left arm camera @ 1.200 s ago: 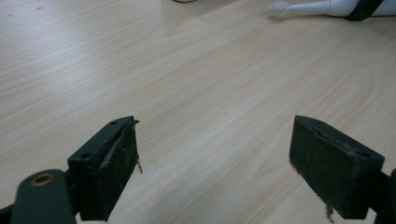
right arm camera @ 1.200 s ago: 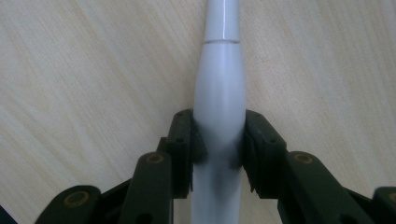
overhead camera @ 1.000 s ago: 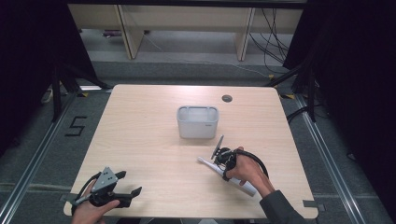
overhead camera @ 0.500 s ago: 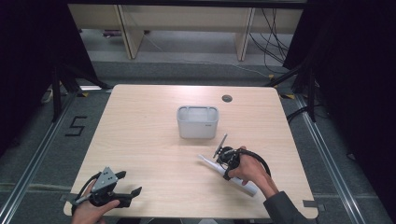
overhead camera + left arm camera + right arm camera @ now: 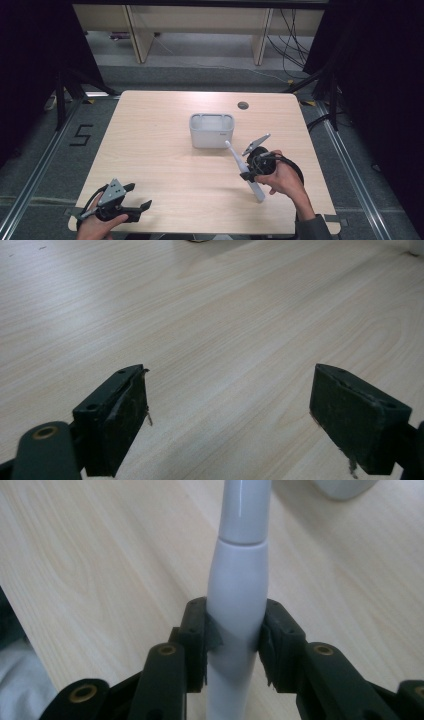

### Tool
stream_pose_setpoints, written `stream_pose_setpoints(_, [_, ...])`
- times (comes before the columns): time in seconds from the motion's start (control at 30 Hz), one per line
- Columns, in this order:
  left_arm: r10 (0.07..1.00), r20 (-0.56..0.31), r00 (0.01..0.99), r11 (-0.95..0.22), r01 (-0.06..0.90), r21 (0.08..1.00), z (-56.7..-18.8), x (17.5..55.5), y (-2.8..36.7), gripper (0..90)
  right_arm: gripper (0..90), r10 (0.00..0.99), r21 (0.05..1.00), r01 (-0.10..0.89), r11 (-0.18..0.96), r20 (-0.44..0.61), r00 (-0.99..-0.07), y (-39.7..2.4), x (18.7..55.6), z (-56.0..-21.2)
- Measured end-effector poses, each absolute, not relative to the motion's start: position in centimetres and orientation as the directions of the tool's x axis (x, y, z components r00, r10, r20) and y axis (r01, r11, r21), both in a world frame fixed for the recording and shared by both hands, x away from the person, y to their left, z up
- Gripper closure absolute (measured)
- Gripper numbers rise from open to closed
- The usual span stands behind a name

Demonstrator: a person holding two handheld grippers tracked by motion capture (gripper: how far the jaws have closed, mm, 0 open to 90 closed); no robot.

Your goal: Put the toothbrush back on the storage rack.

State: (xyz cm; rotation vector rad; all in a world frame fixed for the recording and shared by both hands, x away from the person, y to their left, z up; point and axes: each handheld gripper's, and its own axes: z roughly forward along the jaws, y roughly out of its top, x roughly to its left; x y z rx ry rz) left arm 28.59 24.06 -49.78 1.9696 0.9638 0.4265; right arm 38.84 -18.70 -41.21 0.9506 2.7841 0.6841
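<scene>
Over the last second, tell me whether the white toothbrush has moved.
Yes. The toothbrush, clamped in the right gripper, has tilted up, its head swinging closer to the grey bin.

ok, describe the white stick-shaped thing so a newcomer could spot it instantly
Start at the wooden table, then find the white bin at its middle. Just right of and nearer than the bin, the right gripper clamps a white electric toothbrush. It is the one long, slim white item, tilted with its thin neck toward the bin.
</scene>
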Motion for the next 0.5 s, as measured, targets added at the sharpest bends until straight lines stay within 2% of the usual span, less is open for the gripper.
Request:
stream_pose_setpoints(0.2, [0.764,-0.071,0.641,-0.314,0.466,0.827,-49.8,28.6,24.0,14.9,66.8,0.628,0.564,0.538,0.627,0.043,-0.777,-19.4,38.7,-39.8])
stream_pose_setpoints(0.23, [0.765,-0.068,0.641,-0.313,0.462,0.830,-49.8,28.6,24.0,14.8,66.7,0.604,0.624,0.472,0.623,0.000,-0.797,-19.6,38.8,-39.8])
stream_pose_setpoints(0.5, [0.766,-0.071,0.639,-0.312,0.466,0.828,-49.8,28.6,24.1,14.8,66.7,0.634,0.696,0.462,0.550,0.012,-0.773,-19.9,39.0,-39.5])
